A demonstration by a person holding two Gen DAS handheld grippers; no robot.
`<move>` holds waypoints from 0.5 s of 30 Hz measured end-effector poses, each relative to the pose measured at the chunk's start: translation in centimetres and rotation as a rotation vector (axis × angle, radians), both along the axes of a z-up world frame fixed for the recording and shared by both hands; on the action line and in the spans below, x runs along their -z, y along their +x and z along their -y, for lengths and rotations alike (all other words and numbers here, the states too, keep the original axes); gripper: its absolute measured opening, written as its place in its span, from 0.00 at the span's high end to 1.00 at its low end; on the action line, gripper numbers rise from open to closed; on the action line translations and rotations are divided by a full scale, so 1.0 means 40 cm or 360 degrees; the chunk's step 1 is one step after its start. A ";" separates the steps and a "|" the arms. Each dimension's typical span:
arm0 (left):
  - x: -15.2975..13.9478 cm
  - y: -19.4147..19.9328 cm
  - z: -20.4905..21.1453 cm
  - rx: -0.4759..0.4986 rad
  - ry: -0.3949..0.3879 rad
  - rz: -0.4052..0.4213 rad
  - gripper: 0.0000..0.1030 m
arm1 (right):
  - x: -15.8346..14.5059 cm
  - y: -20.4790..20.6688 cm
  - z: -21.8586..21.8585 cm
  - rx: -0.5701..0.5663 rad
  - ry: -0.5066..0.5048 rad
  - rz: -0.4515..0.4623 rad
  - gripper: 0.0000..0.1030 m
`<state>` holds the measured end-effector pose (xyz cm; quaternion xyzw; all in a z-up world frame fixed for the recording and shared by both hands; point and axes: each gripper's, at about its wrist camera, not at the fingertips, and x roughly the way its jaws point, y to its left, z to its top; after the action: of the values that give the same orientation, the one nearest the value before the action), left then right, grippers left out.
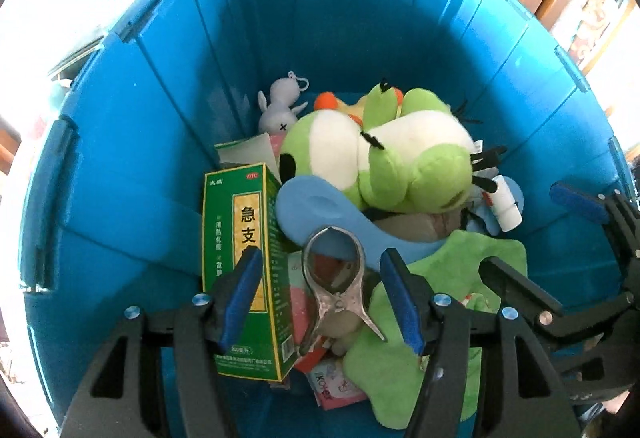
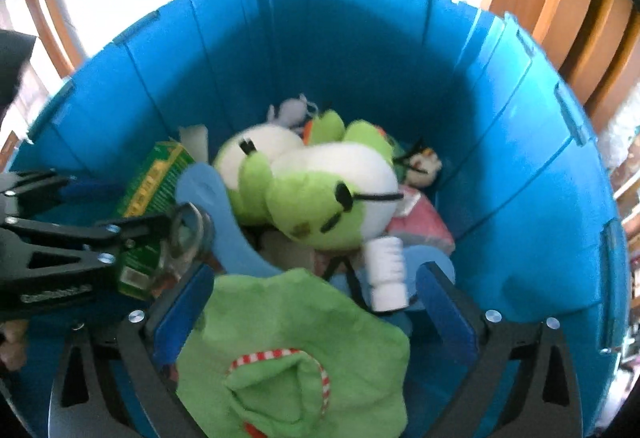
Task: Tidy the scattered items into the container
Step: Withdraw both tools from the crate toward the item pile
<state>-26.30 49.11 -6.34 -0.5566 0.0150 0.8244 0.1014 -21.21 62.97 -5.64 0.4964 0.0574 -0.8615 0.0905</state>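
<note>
Both grippers hung inside the blue bin (image 1: 360, 38), and the tidying looked nearly finished.

Most items already lay in the bin: a green frog plush (image 1: 400, 158) at centre, a green medicine box (image 1: 236, 238) at its 8 o'clock, a blue spoon-shaped piece (image 1: 320, 214), a white bottle (image 2: 386, 270) at 4 o'clock, a pale keychain doll (image 1: 280, 102) at 11 o'clock and pink packets (image 1: 336, 390) low down. The left gripper (image 1: 324, 298) had its fingers spread either side of a metal clip (image 1: 336, 278), not visibly pinching it. The right gripper (image 2: 316, 310) had its fingers spread around a green cloth (image 2: 292, 338), seemingly just released. Whether anything was left outside could not be told: the bin's walls blocked the surroundings, the window glare washed out the top, and the pile's lower layers were buried.
</note>
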 end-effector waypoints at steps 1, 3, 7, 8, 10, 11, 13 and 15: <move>-0.006 -0.002 -0.001 -0.0002 -0.0007 -0.0020 0.41 | -0.010 -0.021 0.012 -0.0008 0.0005 -0.0020 0.01; -0.016 -0.012 -0.002 -0.0019 -0.0020 -0.0063 0.41 | -0.034 -0.011 0.021 -0.0038 0.0003 -0.0093 0.01; -0.057 -0.005 0.025 -0.0094 0.0037 -0.0172 0.41 | -0.071 0.004 0.031 -0.0066 0.0019 -0.0239 0.00; -0.074 -0.001 0.037 -0.0110 0.0092 -0.0180 0.41 | -0.077 0.005 0.032 -0.0066 0.0018 -0.0261 0.00; -0.125 0.025 0.067 -0.0137 0.0181 -0.0237 0.41 | -0.096 0.012 0.022 -0.0066 -0.0025 -0.0298 0.00; -0.161 0.047 0.083 -0.0136 0.0193 -0.0292 0.41 | -0.110 0.017 0.015 -0.0057 -0.0046 -0.0315 0.00; -0.235 0.099 0.120 -0.0146 0.0181 -0.0446 0.41 | -0.138 0.026 -0.001 -0.0039 -0.0111 -0.0316 0.00; -0.291 0.154 0.170 -0.0177 0.0192 -0.0585 0.38 | -0.174 0.038 -0.003 -0.0054 -0.0187 -0.0330 0.00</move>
<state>-20.15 42.33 5.29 -0.3896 -0.0471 0.9159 0.0844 -19.67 63.08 1.31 0.3973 0.0242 -0.9085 0.1275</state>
